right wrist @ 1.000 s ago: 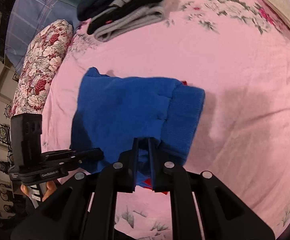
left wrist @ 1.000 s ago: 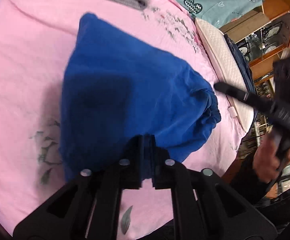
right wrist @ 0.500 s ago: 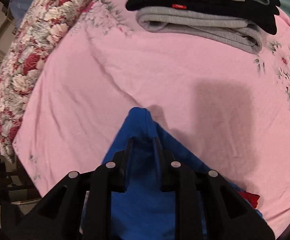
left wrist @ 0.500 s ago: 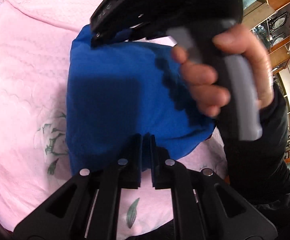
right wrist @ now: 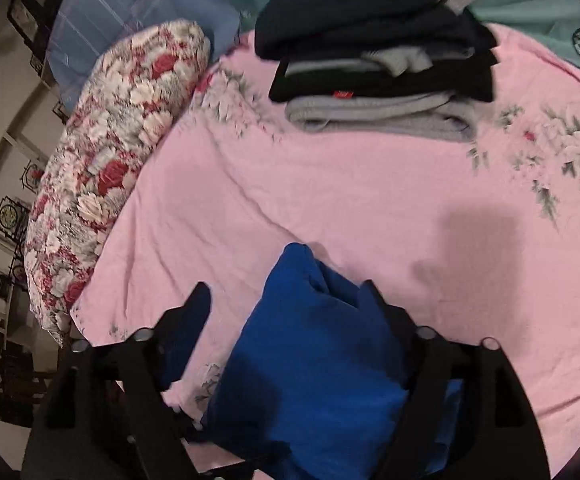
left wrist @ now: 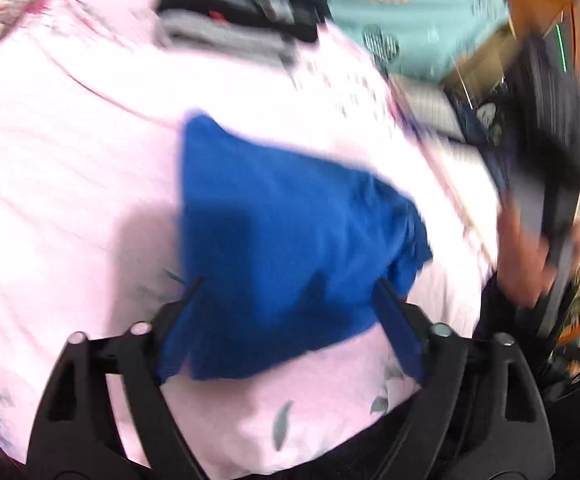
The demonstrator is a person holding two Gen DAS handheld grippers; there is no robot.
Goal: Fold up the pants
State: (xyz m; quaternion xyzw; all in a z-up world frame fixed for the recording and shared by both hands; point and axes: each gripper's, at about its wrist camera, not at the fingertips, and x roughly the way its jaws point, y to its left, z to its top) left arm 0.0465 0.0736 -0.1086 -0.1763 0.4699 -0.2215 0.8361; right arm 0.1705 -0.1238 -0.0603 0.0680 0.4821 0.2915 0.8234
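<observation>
— Fingers on both grippers are spread wide, gripping nothing: left gripper (left wrist: 290, 300) and right gripper (right wrist: 286, 308) each straddle the folded blue pants (left wrist: 286, 248).

— Where do the pants lie?

— On the pink bedsheet (right wrist: 369, 200), near its front edge, well short of the stacked clothes (right wrist: 377, 64).

— Risk?

— I think a finger could snag the loose top layer and undo the fold. The floral pillow (right wrist: 118, 152) lies left of the pants.
</observation>
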